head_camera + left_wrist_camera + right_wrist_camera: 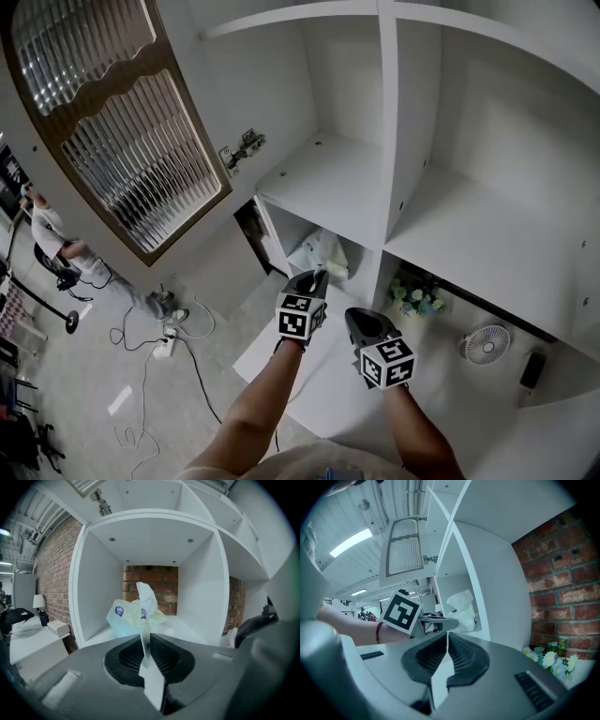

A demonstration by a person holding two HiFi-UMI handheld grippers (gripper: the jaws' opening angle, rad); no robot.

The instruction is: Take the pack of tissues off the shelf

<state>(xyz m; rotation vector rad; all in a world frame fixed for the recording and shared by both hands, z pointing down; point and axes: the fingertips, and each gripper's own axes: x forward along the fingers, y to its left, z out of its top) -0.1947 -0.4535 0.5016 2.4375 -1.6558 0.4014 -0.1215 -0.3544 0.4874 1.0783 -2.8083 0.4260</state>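
Grey floor (84,375) at far left, with a seated person (52,234) at its edge and loose cables (141,366) trailing across. Next over, a brown-framed door panel (122,122) with ribbed glass, hanging at an angle beside a white shelf unit (384,141) of open cubbies. Red brick wall (154,581) behind the cubbies, plain in both gripper views.

Low in the unit, in the lower left cubby, resting on its white floor: pack of tissues (323,253). Pale blue and yellow wrapper with small blue logos, crumpled and slumped. One white tissue sheet (146,597) standing up out of the top. Not yet off the shelf.

Left gripper (314,279) at the cubby mouth, roughly level, tips right at the pack. Jaws almost together, pinched on a thin strip of that tissue sheet running down between the pads.

Just to the right and a little nearer the body, right gripper (354,317), short of the shelf front and apart from the pack. Jaws pressed together, nothing between them.

Further right, in the neighbouring lower cubby, a bunch of small white and blue flowers (417,295). Beyond those, a small white fan (486,344) standing on the white surface. At far right, a small dark object (532,368), too small to identify.
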